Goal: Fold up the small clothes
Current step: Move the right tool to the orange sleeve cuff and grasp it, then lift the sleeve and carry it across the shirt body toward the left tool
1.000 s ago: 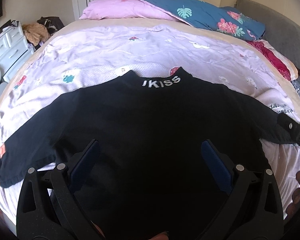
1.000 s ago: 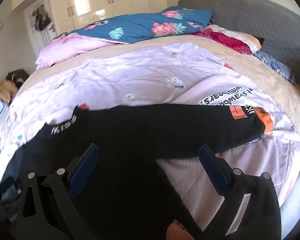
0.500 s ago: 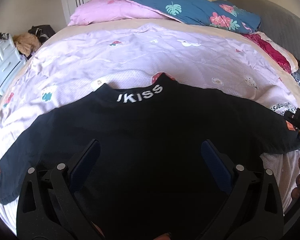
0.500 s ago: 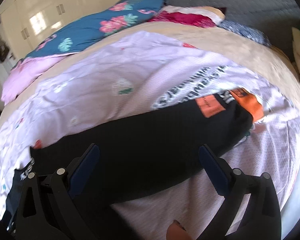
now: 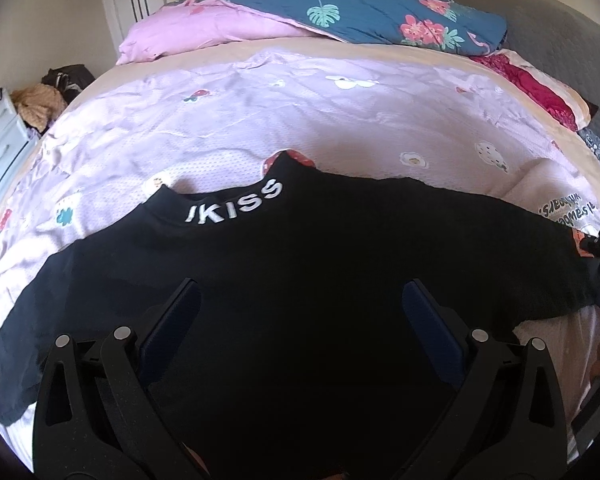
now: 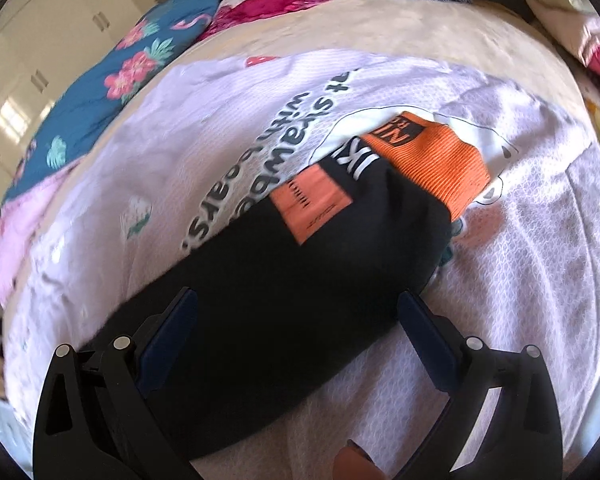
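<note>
Black knit top lies flat and face-down-ish on the bed, collar with white "KISS" lettering pointing away from the person, both sleeves spread out to the sides. Under it is a lilac printed sheet.

Left gripper hovers over the torso, jaws wide apart, holding nothing. Right gripper sits over the right sleeve, jaws equally wide, also empty. Can't tell whether either is touching the cloth. The orange cuff and an orange patch lie further out along the sleeve, ahead of the right gripper.

Risks as I read it:
- The right view is smeared, so that gripper looks to be in motion. Closing the jaws mid-travel likely grabs a bad spot on the sleeve or bunches it.
- The sheet below is thin and loose. A deep pinch could take the sheet with the sleeve, and the fold would then drag the bedding.
- Black on black: seams and edges are barely readable in the left view, so a fold line over the torso is easy to misjudge and the fold goes skewed.
- Grabbing mid-sleeve rather than near the cuff leaves the cuff end dangling; it may flop back out.
- The soft mattress gives under pressure, and wrinkles will set in.
</note>
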